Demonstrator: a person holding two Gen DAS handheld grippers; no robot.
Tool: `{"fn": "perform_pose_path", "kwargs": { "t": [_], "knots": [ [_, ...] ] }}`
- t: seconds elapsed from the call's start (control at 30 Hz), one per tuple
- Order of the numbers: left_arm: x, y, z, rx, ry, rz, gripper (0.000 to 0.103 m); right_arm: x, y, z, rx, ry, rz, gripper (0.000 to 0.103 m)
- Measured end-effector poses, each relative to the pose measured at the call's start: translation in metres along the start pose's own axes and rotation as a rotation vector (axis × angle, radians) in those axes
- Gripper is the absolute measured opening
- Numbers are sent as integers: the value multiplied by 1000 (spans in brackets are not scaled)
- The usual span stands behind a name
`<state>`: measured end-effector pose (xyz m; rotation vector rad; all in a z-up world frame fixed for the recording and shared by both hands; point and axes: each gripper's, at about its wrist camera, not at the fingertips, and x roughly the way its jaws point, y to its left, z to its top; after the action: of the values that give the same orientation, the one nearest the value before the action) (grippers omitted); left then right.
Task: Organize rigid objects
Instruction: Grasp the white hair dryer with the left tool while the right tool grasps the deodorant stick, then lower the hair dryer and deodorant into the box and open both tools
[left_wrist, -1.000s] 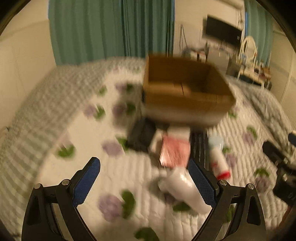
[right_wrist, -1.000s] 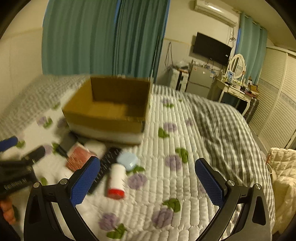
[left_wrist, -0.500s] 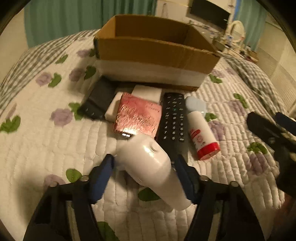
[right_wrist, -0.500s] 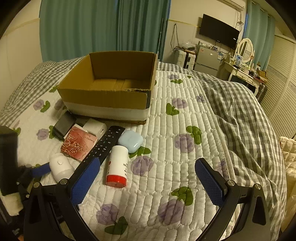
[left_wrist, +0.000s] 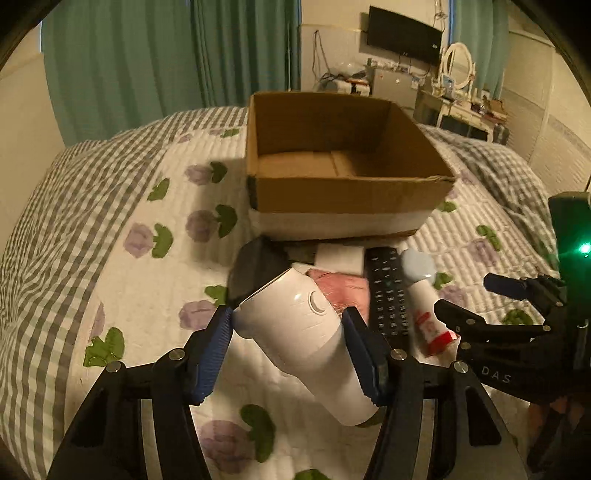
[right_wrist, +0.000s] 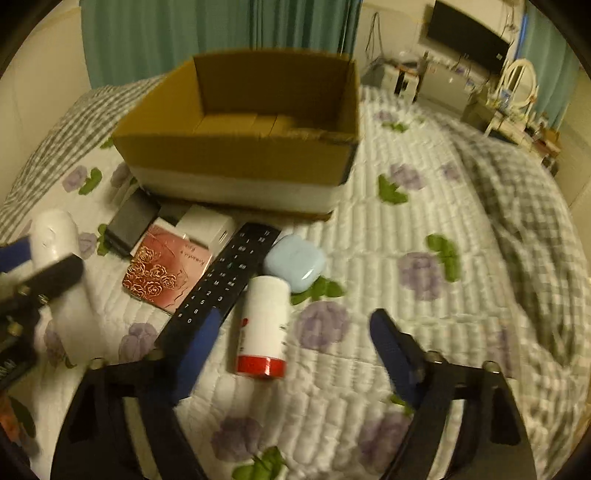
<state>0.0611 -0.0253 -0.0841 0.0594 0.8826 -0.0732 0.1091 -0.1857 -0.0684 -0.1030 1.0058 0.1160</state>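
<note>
Both grippers were seen above a quilted floral bedspread (right_wrist: 424, 221). The left gripper (left_wrist: 290, 332) was clamped on a white cylindrical device (left_wrist: 306, 332), which was held tilted between the blue pads (left_wrist: 218, 343), its round button turned upward. The right gripper (right_wrist: 291, 339) was held apart, nothing being gripped, with a white bottle with a red cap (right_wrist: 264, 325) lying on the quilt between its fingers. Just left of that bottle a black remote control (right_wrist: 225, 280) was laid, with a pale blue earbud case (right_wrist: 295, 262) touching the bottle's far end. A pink rose-patterned box (right_wrist: 166, 269), a white charger block (right_wrist: 207, 225) and a black case (right_wrist: 131, 221) were grouped in front of an open cardboard box (left_wrist: 347, 206), whose interior was seen unfilled.
</note>
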Motion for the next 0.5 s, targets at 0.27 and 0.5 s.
{"fn": "perform_pose_path", "kwargs": {
  "t": [0.27,0.5],
  "knots": [
    [17,10,-6,-24,36,-6,62,39,14,-4,-21,81,25,53],
    [9,8,-10,-9,34,-42,62,55,22,-8,-45,126,22,36]
  ]
}}
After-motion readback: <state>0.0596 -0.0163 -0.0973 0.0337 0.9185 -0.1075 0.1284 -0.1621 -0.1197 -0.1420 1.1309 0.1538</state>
